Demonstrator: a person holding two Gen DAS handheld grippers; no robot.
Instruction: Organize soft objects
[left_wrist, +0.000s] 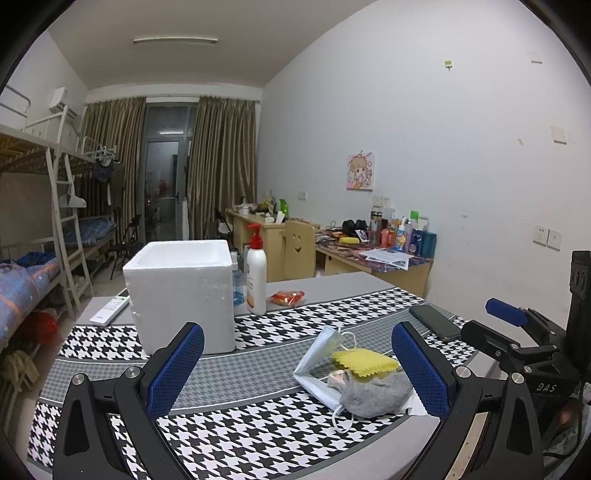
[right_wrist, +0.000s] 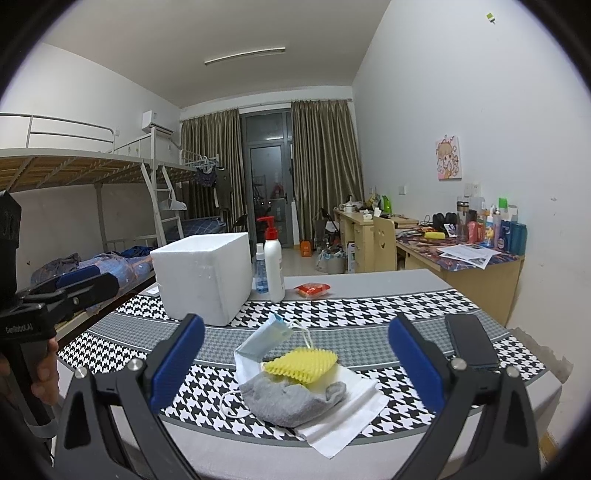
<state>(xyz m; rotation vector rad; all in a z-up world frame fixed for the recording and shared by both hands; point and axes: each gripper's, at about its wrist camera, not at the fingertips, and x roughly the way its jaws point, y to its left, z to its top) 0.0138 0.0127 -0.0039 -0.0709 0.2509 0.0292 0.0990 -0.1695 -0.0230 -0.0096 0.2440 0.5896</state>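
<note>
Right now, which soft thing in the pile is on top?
The yellow sponge: it rests on the grey sock and face mask, which lie beneath it.

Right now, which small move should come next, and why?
Probably lower the right hand-held gripper onto the grey sock: it lies on top of the pile, between the open fingers, and the white foam box behind stands open.
</note>
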